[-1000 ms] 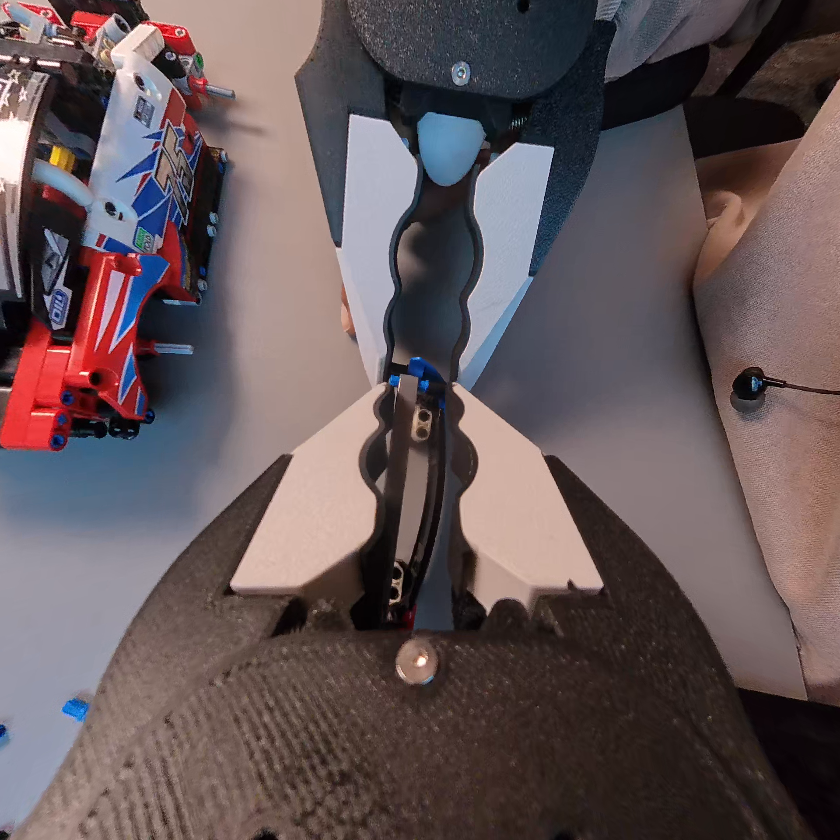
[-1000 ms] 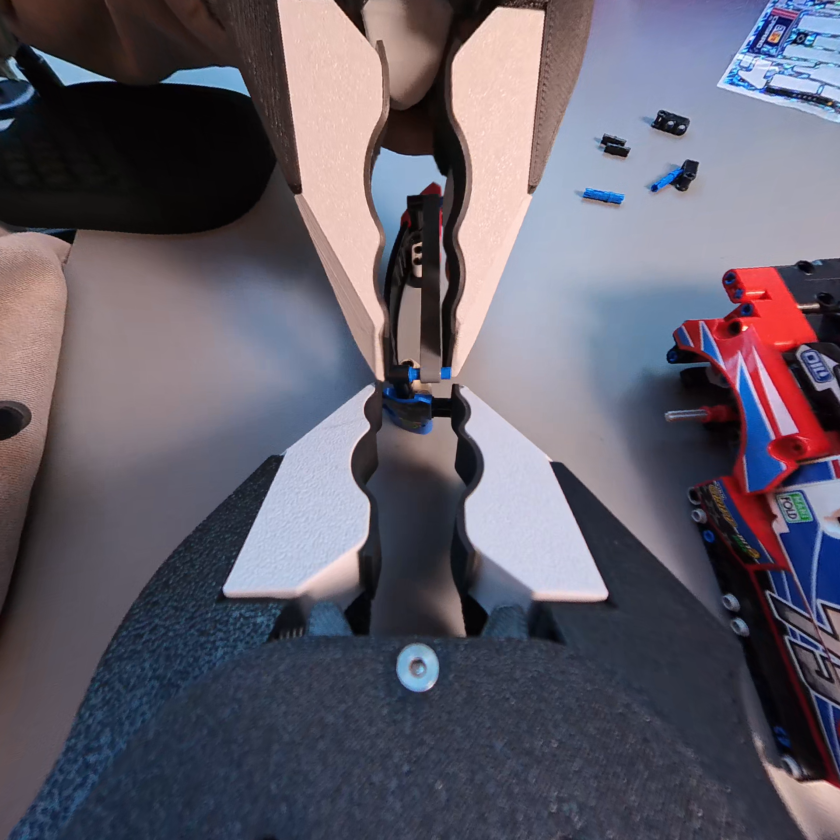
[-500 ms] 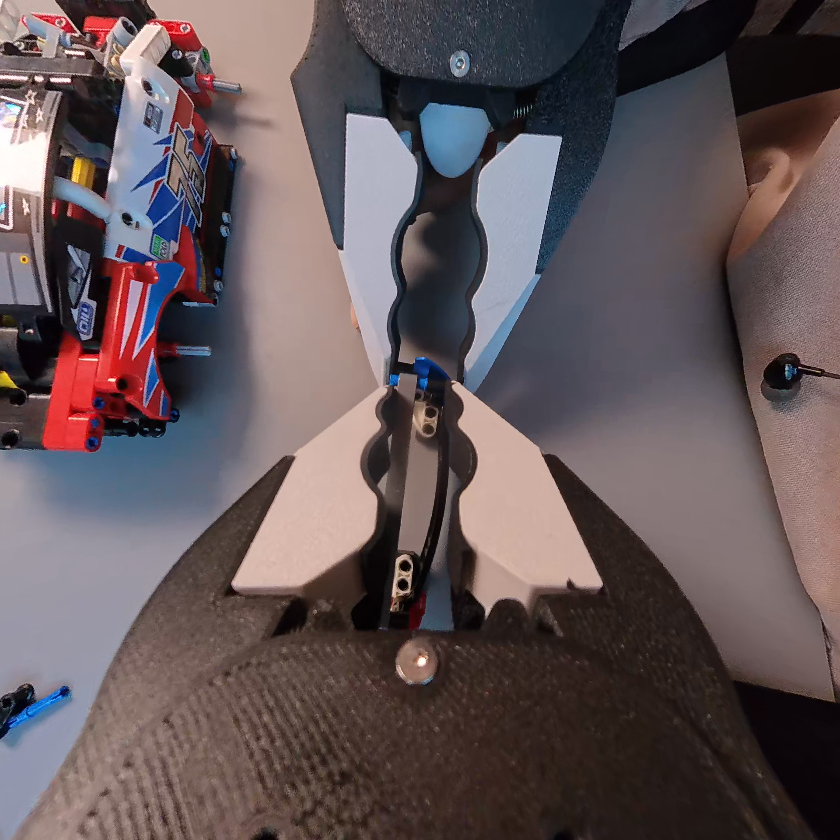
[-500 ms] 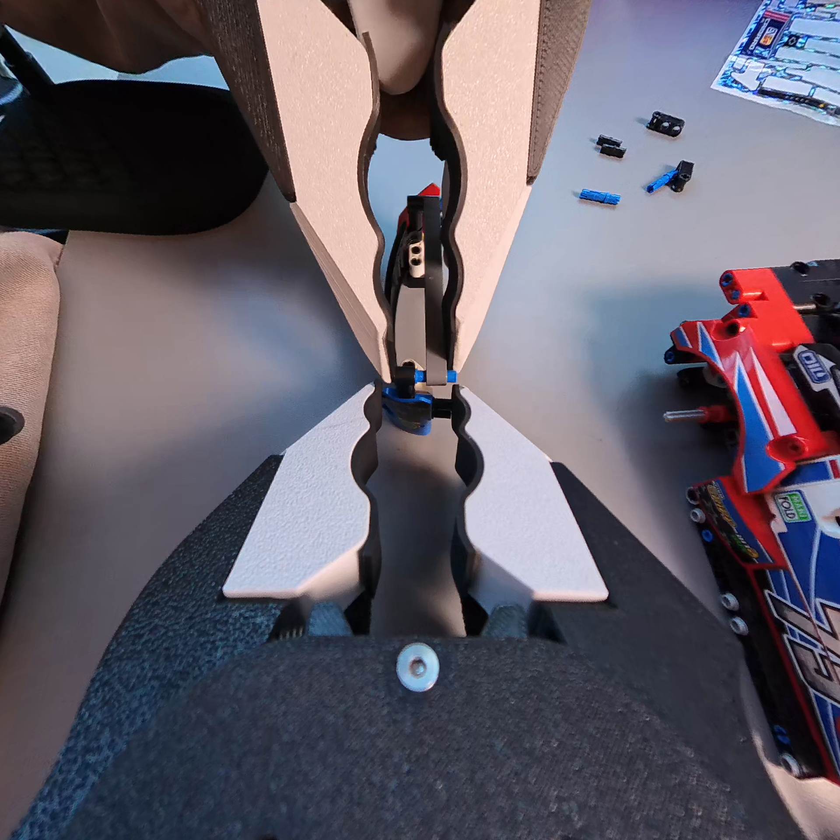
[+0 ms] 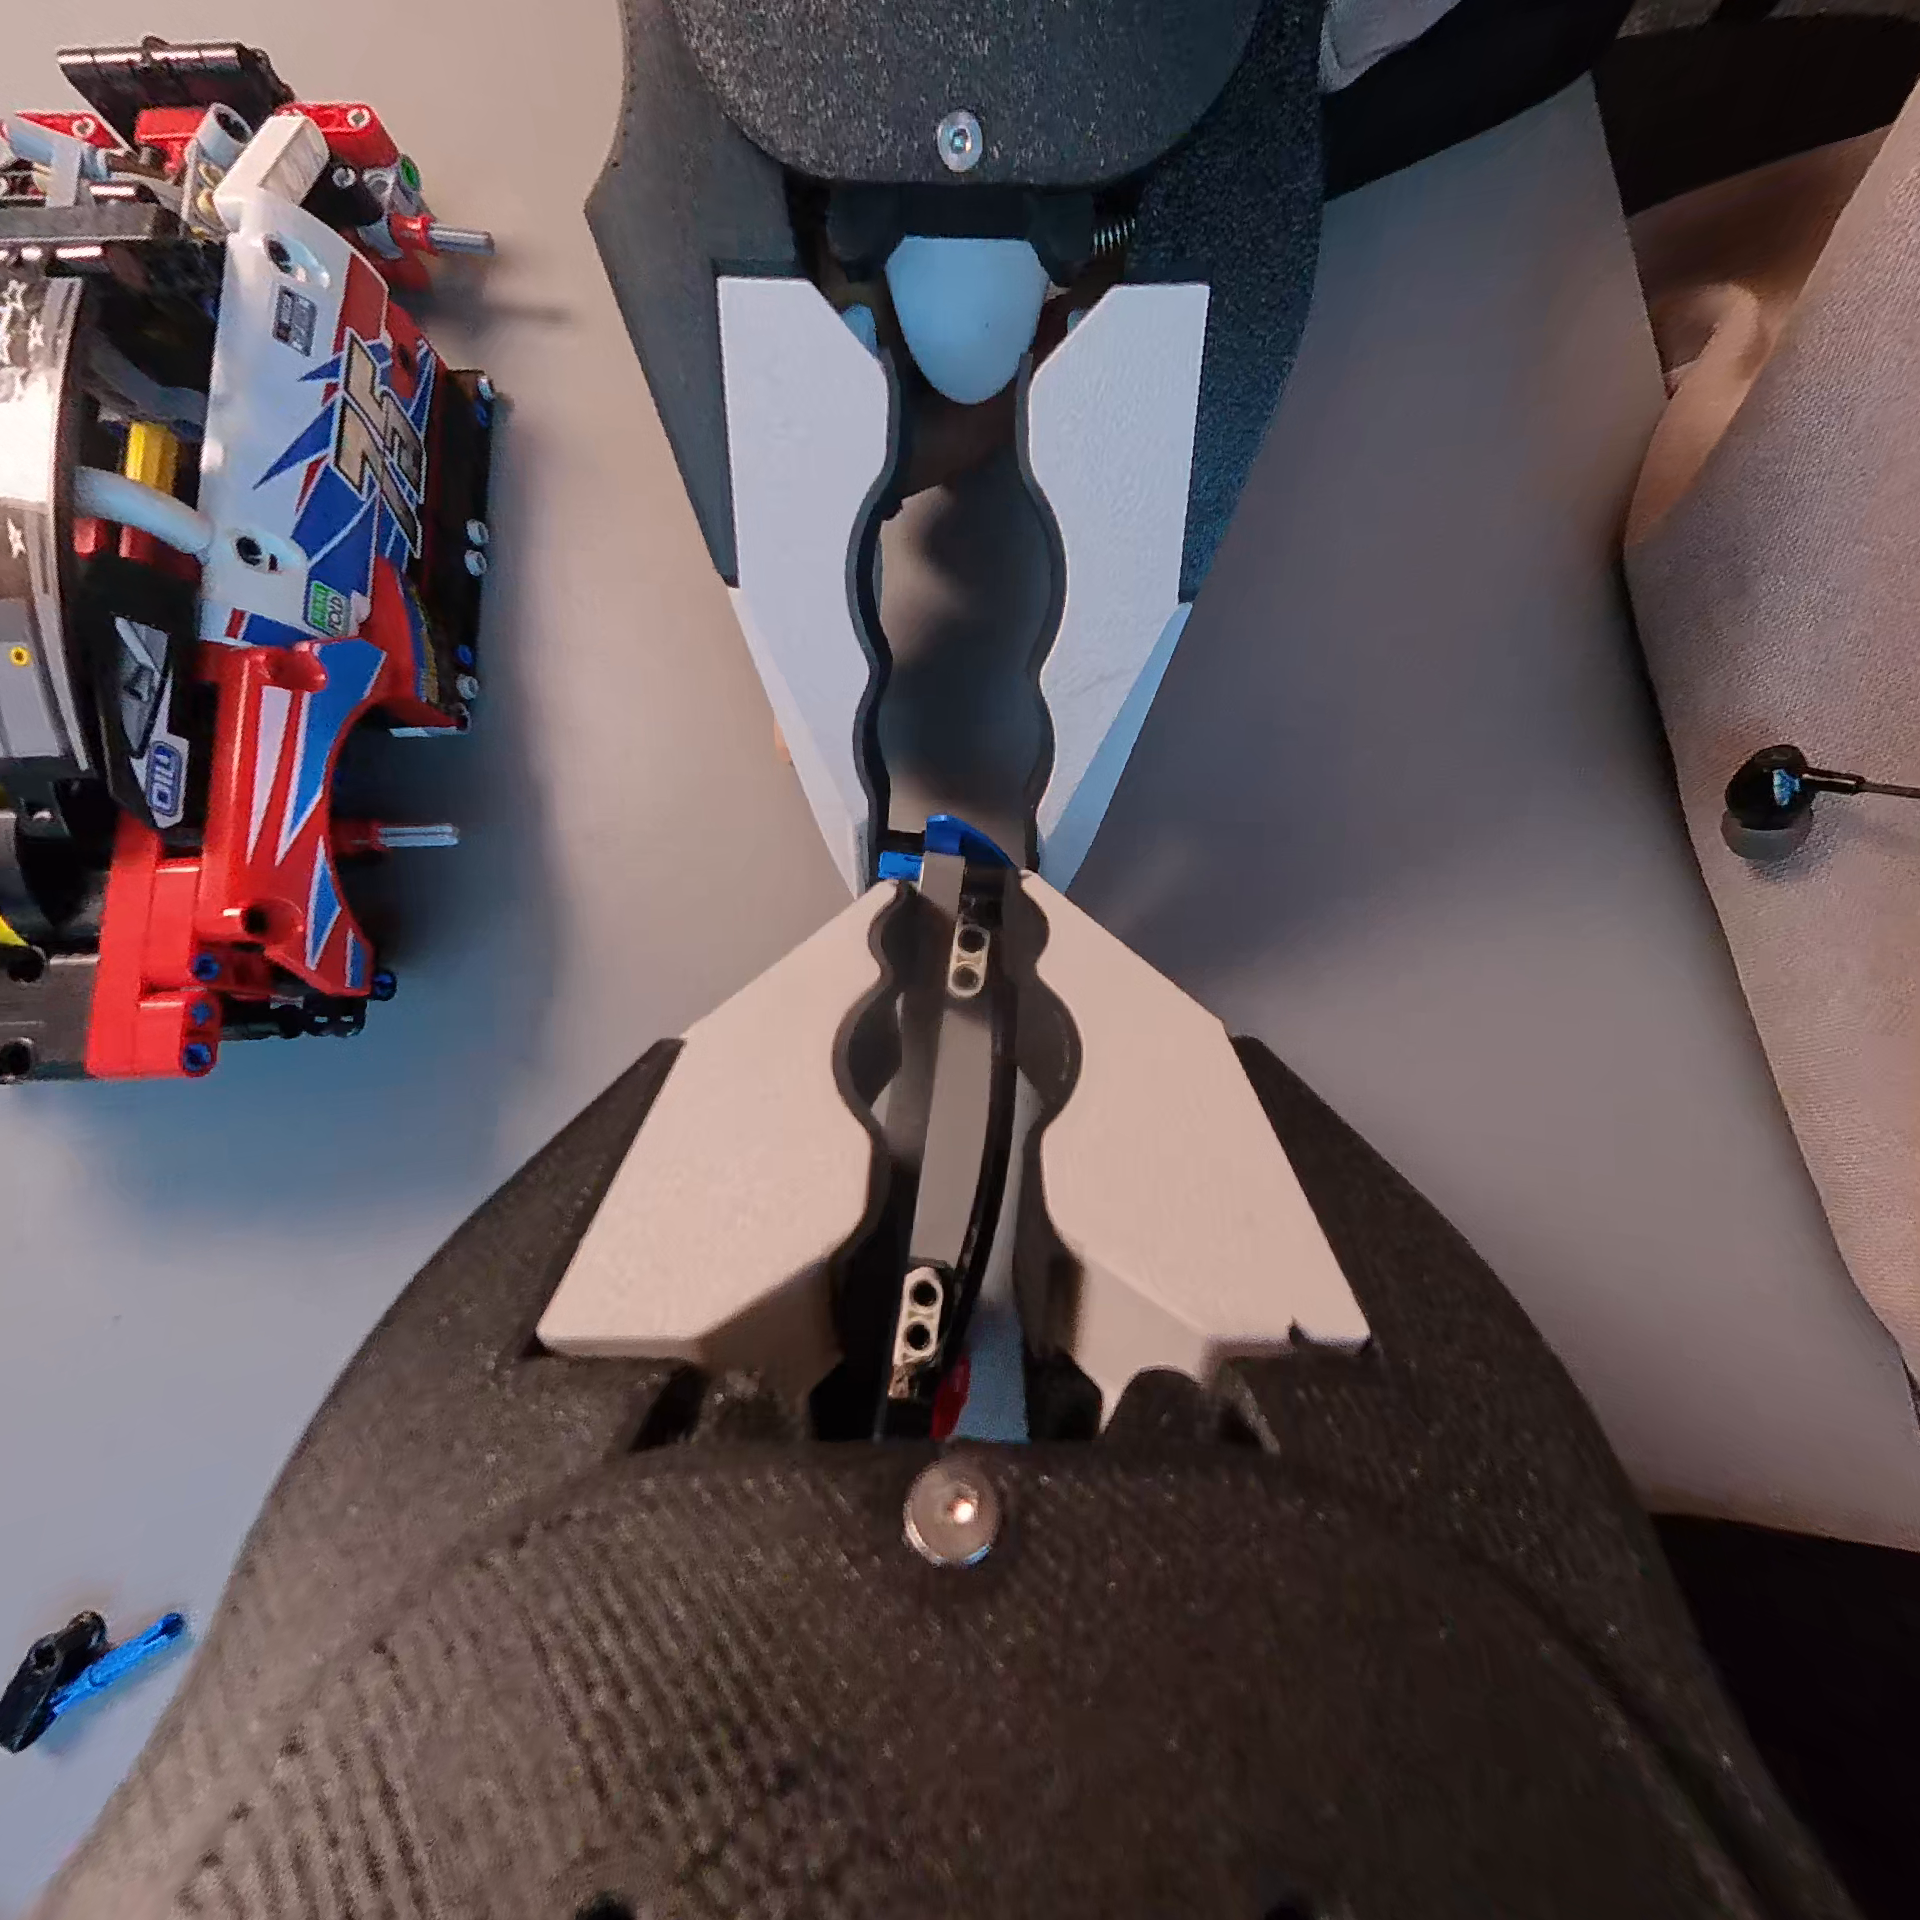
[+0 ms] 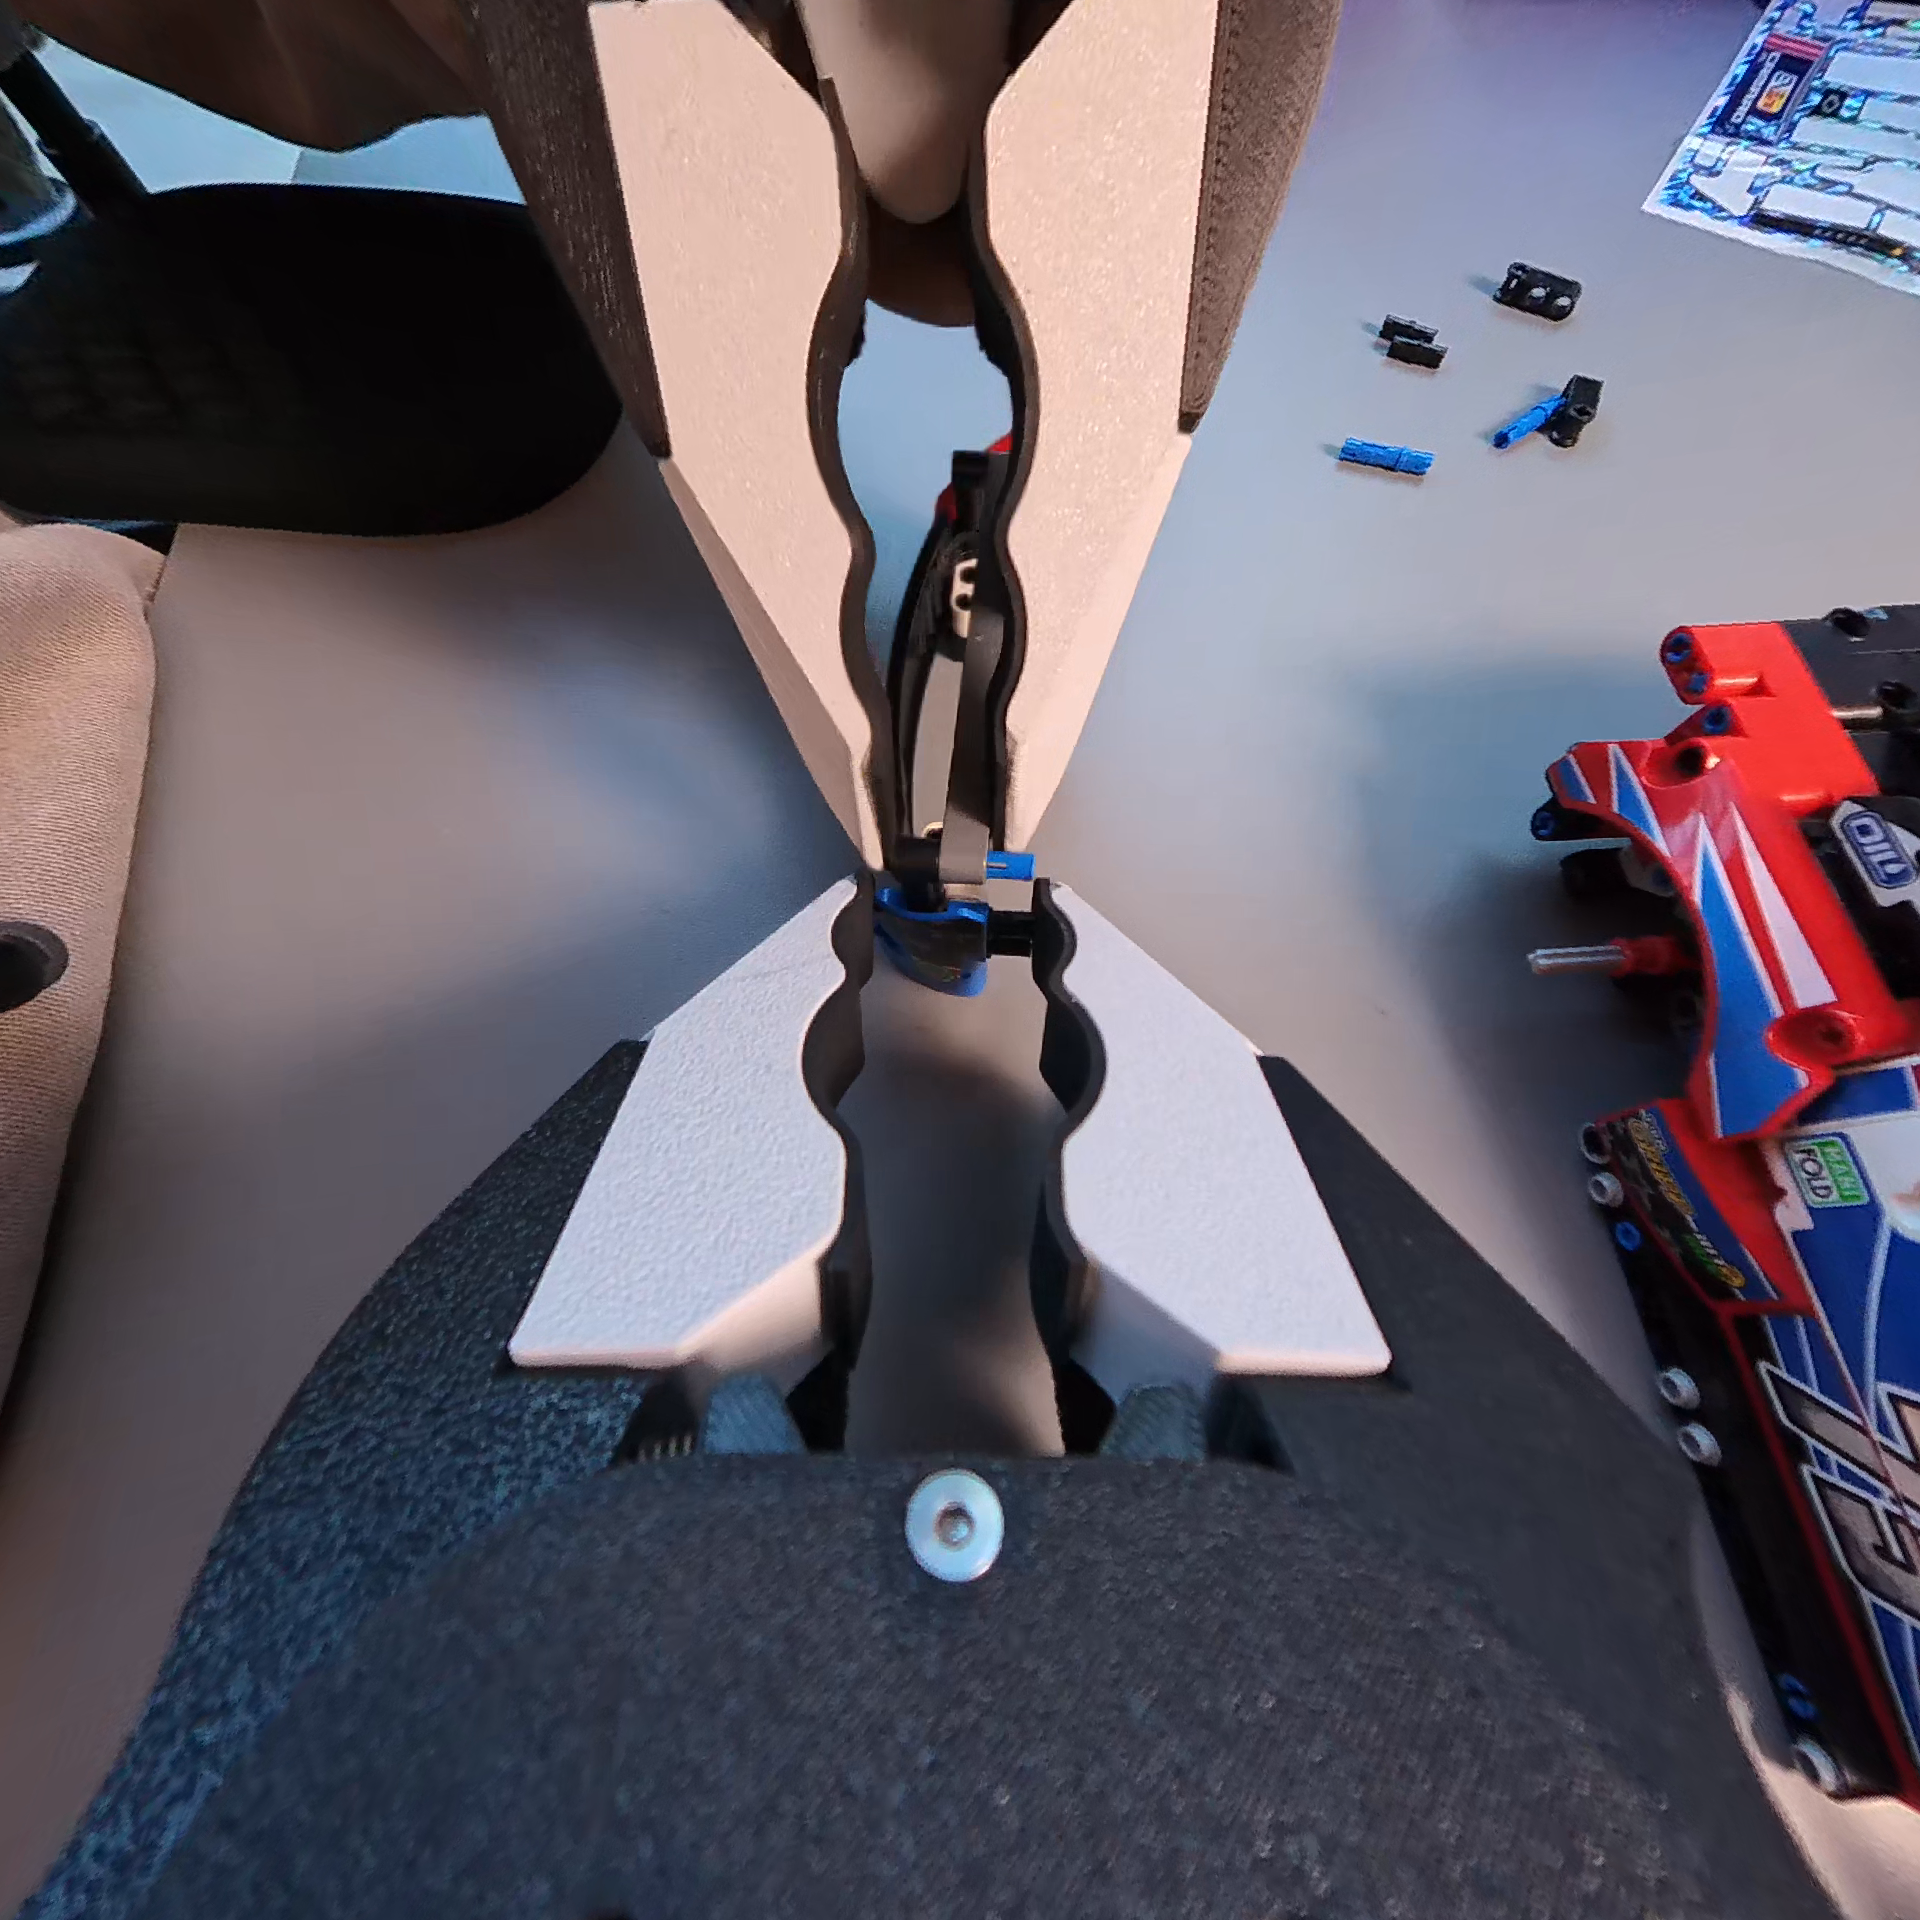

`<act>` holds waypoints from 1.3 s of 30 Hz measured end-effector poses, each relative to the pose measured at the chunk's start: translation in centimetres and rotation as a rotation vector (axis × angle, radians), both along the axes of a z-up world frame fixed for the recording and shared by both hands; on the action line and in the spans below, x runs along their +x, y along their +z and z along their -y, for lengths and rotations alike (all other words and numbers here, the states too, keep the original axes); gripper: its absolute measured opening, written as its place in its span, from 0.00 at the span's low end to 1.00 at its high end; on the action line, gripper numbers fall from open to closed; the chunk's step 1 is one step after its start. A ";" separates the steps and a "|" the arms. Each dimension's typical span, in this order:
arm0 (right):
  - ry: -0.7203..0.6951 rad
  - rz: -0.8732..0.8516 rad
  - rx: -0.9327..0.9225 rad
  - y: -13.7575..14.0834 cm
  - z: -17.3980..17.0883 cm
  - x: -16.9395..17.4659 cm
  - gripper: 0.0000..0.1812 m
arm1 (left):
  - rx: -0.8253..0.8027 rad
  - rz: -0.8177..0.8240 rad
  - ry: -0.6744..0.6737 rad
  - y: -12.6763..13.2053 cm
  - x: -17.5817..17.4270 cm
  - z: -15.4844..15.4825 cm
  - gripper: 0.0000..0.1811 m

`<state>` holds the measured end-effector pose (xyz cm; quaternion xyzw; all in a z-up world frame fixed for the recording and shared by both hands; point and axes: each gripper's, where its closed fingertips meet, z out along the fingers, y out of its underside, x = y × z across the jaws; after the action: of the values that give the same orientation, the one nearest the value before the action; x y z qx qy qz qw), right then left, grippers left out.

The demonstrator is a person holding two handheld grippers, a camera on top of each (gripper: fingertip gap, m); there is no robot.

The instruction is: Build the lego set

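Jaws shut on both tools, tip to tip: the left gripper [image 5: 954,894] clamps a long black lego panel [image 5: 951,1091], and the right gripper [image 6: 951,914] pinches the small blue piece [image 6: 930,940] at that panel's end. Beside the panel sits the half-built red, white and blue race car [image 6: 1787,1039] on the grey table [image 6: 416,831]; loose pins [image 6: 1387,455] lie beyond the car.

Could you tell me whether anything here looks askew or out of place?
The long black piece sits slightly tilted between the left gripper's fingers rather than along them. The right gripper pinches a small blue part at its tip. A few loose pins lie scattered on the table; nothing looks damaged.
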<state>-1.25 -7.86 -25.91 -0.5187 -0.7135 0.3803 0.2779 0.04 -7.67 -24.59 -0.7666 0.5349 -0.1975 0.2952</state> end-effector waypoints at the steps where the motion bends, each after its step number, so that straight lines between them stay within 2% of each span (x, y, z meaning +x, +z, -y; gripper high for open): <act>1: -0.005 -0.003 0.007 0.0 -0.1 0.0 0.15 | 0.008 0.006 0.013 0.1 -0.1 -0.1 0.08; 2: -0.005 -0.006 0.016 0.0 -0.2 -0.1 0.15 | 0.043 0.005 0.033 0.4 -0.4 -0.5 0.09; 4: 0.008 -0.011 0.027 0.1 -0.2 0.1 0.15 | 0.135 0.021 0.078 1.9 -1.4 -1.4 0.22; 7: 0.045 -0.051 0.119 0.2 -0.3 0.1 0.15 | 0.139 0.094 0.174 4.1 -4.1 -1.6 0.26; 10: 0.085 -0.097 0.256 0.4 -0.7 0.2 0.15 | -0.050 0.179 0.278 2.5 -7.5 -0.4 0.37; 12: 0.116 -0.135 0.370 0.5 -0.9 0.3 0.15 | -0.176 0.269 0.303 0.8 -7.9 0.6 0.39; 15: 0.155 -0.178 0.578 0.6 -1.7 0.4 0.15 | -0.235 0.255 0.303 -1.8 -7.3 1.1 0.40; 16: 0.162 -0.185 0.672 0.6 -2.3 0.4 0.15 | -0.233 0.245 0.298 -2.2 -6.9 1.0 0.37; 17: 0.167 -0.187 0.764 0.5 -2.9 0.4 0.15 | -0.207 0.236 0.290 -2.2 -6.5 0.7 0.30; 19: 0.171 -0.185 0.839 0.5 -3.5 0.5 0.15 | -0.140 0.166 0.270 -2.6 -6.1 0.0 0.26; 21: 0.162 -0.164 0.815 0.3 -3.9 0.7 0.17 | -0.026 0.086 0.272 -2.9 -6.3 -1.2 0.25; 22: 0.154 -0.134 0.763 0.0 -3.9 1.0 0.21 | 0.029 0.054 0.273 -3.0 -6.3 -1.6 0.25; 26: 0.051 -0.056 0.310 0.9 -4.0 2.0 0.32 | 0.223 -0.001 0.295 -2.6 -6.2 -2.7 0.25; 29: -0.018 -0.024 0.158 1.3 -5.2 2.3 0.38 | 0.337 -0.032 0.274 -2.3 -5.7 -2.9 0.25; 30: -0.016 0.001 0.141 0.9 -5.0 2.3 0.36 | 0.363 -0.038 0.268 -2.2 -5.5 -3.0 0.25; 33: -0.009 0.065 0.206 -0.8 -5.0 2.2 0.23 | 0.351 0.002 0.251 -2.2 -4.6 -2.7 0.25; 36: 0.009 0.066 0.244 -0.9 -5.0 2.2 0.23 | 0.289 0.085 0.245 -2.1 -4.4 -2.2 0.28; 39: 0.011 0.050 0.335 -0.9 -5.5 2.3 0.23 | 0.188 0.206 0.303 -1.2 -5.0 -2.3 0.35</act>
<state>1.08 -2.34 -26.77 -0.4703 -0.7765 0.2448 0.3405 -4.91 -5.39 -25.83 -0.7832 0.3966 -0.1775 0.4447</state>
